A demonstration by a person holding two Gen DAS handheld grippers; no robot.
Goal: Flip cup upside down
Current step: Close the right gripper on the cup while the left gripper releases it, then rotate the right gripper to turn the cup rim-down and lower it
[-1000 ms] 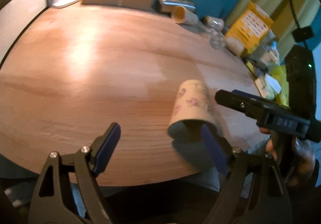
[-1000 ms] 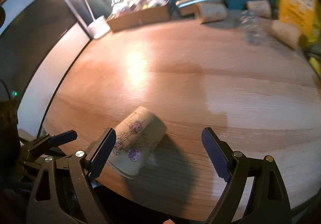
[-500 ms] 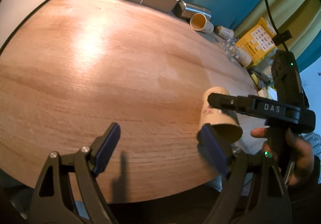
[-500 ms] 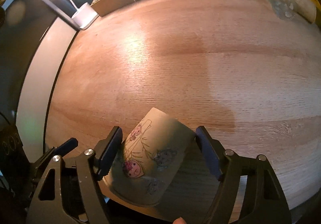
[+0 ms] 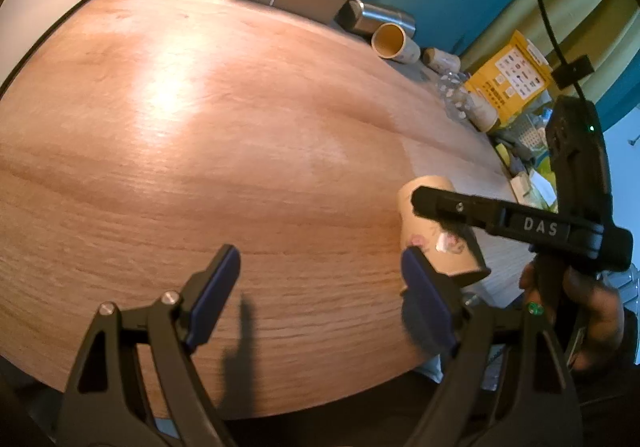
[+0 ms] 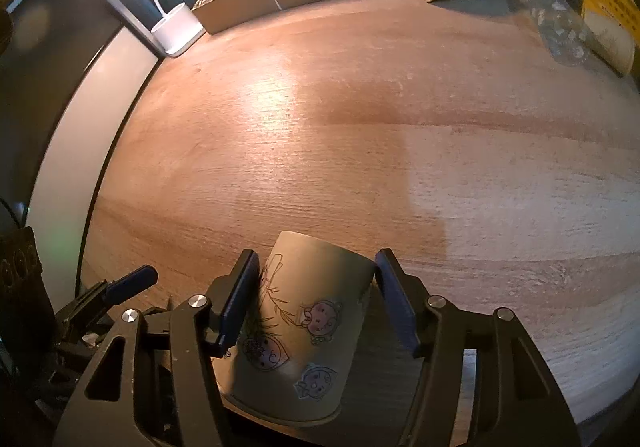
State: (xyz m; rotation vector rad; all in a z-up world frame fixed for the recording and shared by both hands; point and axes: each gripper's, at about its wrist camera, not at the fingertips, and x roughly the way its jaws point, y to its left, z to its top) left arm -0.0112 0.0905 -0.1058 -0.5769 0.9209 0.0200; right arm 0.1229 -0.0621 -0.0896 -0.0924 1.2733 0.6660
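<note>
Near the front edge of the wooden tabletop [image 6: 400,135], the right gripper [image 6: 316,299] closed on the beige cartoon-printed paper cup [image 6: 304,323], grasp step apparently done; next, lift and invert it, while the left gripper [image 5: 320,287] hung wide, empty.

The right gripper [image 6: 314,301] now closes its blue pads onto the cup [image 6: 304,331], which sits centred at 6 o'clock instead of off at 7 o'clock.
</note>
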